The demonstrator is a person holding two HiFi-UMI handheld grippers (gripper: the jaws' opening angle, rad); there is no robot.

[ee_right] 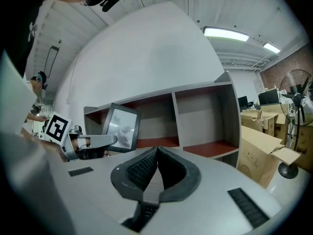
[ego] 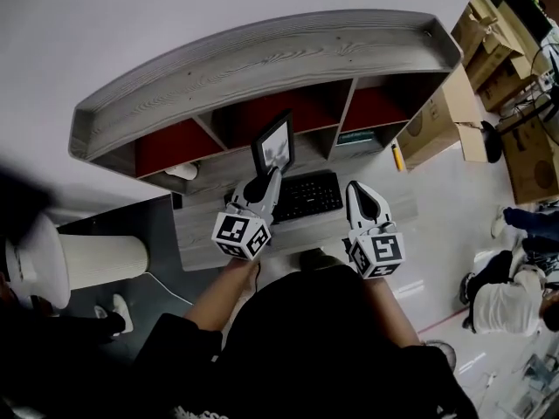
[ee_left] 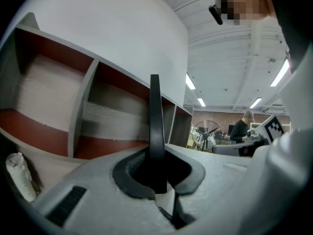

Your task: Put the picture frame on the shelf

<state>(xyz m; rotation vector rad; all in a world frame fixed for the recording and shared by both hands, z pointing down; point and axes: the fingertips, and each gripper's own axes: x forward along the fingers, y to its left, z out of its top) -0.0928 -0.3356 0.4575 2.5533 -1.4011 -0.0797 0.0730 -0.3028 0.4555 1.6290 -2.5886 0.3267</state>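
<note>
Two hand-held grippers and one picture frame (ego: 273, 144) over a grey desk (ego: 199, 227). The left gripper (ego: 267, 176) pinches the black-edged frame by its lower edge and holds it upright at 12 o'clock from its jaws, in front of the middle bay of the shelf (ego: 262, 59), off the desk and not on any shelf board. The right gripper (ego: 357, 187), at 3 o'clock from the left one, has its jaws pressed together with nothing between them. In the head view, the curved grey wood-grain shelf shows three red-lined bays. One black keyboard (ego: 306, 195) lies on the desk between the two grippers, just below the frame. Several cardboard boxes (ego: 441, 120) stand on the pale floor at 2 o'clock, against a plain white wall. One standing fan (ee_right: 298, 88) shows in the right gripper view at 3 o'clock, below strip lights on a white ceiling.
</note>
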